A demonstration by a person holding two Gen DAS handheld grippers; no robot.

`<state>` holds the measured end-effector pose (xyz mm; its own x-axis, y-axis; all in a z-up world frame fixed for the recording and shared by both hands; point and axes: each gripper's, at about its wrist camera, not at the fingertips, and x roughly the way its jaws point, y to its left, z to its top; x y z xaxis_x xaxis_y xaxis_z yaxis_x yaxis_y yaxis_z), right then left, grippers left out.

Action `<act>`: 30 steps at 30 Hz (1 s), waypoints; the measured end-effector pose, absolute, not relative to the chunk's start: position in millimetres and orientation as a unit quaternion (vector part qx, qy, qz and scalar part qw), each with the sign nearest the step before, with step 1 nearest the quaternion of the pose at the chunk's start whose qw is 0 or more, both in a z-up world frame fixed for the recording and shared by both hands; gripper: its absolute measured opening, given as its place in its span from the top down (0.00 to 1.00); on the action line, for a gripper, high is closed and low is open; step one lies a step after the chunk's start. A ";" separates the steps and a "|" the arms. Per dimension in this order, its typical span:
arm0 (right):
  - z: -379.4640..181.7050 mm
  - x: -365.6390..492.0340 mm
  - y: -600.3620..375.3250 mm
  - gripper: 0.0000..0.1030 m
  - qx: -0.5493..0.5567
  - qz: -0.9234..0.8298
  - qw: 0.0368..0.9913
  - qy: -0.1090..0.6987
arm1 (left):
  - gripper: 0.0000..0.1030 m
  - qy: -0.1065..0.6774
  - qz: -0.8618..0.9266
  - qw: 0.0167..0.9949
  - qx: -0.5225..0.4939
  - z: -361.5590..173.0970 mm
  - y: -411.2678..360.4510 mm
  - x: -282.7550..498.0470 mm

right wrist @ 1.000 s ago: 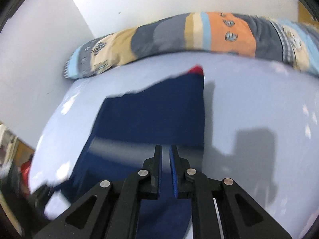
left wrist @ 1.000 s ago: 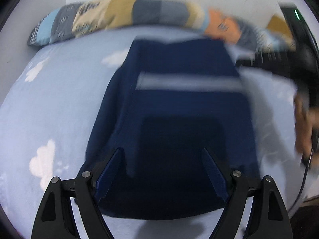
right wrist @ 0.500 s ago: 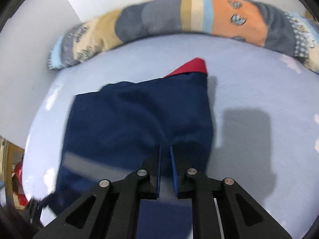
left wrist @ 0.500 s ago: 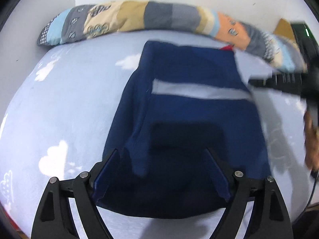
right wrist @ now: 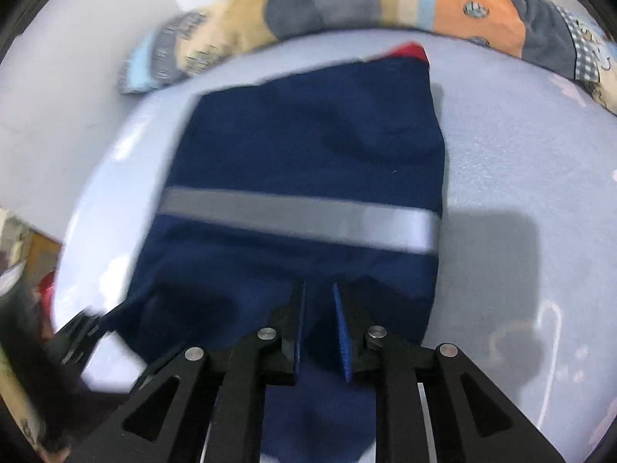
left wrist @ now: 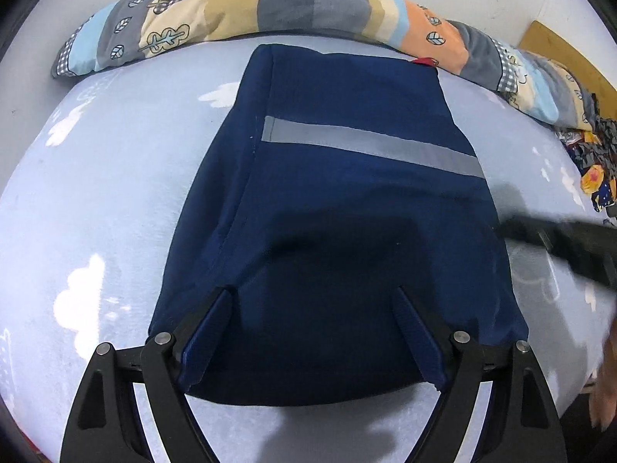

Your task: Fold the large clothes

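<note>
**Navy garment folded on bed, both claws above its near edge**

Nearest, left claw (left wrist: 312, 328) spread wide over the near hem of the navy garment (left wrist: 339, 208), gripping nothing. Right claw (right wrist: 318, 322) parted a little, nothing pinched. Beyond, garment lying as a folded rectangle on the bed (left wrist: 96, 177), grey stripe (left wrist: 370, 146) across it. Farthest, patchwork pillow (left wrist: 270, 7) along the wall.

Likely step: releasing after a fold. Next: regripping an edge for another fold.

Only the right view shows the red corner (right wrist: 408, 52) clearly; only the left, cloud prints.
</note>
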<state>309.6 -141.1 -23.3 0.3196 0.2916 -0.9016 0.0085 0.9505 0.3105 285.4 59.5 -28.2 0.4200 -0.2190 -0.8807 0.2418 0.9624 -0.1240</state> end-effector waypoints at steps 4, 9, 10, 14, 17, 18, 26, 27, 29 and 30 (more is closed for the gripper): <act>-13.5 257.9 -125.9 0.81 0.103 0.100 0.804 0.577 | 0.17 0.524 -0.134 0.841 0.024 -28.5 60.0 279.7; -53.8 238.3 -110.4 0.80 0.088 0.086 0.797 0.592 | 0.17 0.520 -0.129 0.842 0.065 -31.9 44.6 275.4; -59.0 239.5 -109.2 0.80 0.088 0.084 0.798 0.590 | 0.17 0.517 -0.131 0.843 0.067 -31.0 42.8 273.8; -47.2 242.6 -106.7 0.80 0.076 0.084 0.790 0.603 | 0.18 0.506 -0.138 0.849 0.064 -23.5 42.1 266.0; -18.3 230.5 -117.7 0.79 0.096 0.104 0.798 0.586 | 0.18 0.490 -0.144 0.857 0.068 -17.4 40.2 259.7; -13.4 226.7 -119.7 0.78 0.092 0.105 0.802 0.581 | 0.18 0.486 -0.146 0.859 0.071 -17.9 39.7 257.3; -41.4 220.1 -132.1 0.78 0.100 0.115 0.795 0.588 | 0.16 0.494 -0.133 0.853 0.106 -34.8 24.9 257.7; -41.8 219.1 -133.4 0.78 0.105 0.118 0.795 0.586 | 0.16 0.494 -0.131 0.853 0.108 -35.7 23.5 257.9; -43.6 222.1 -139.0 0.78 0.117 0.132 0.791 0.586 | 0.15 0.496 -0.127 0.852 0.113 -38.0 19.5 261.4; -44.6 223.0 -141.2 0.78 0.122 0.137 0.789 0.586 | 0.15 0.495 -0.124 0.852 0.117 -39.3 17.3 262.1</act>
<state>223.0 -141.2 -44.6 0.2751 0.3588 -0.8919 -0.0737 0.9329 0.3525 262.1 17.3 -39.3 0.4794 -0.0954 -0.8724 0.3278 0.9416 0.0771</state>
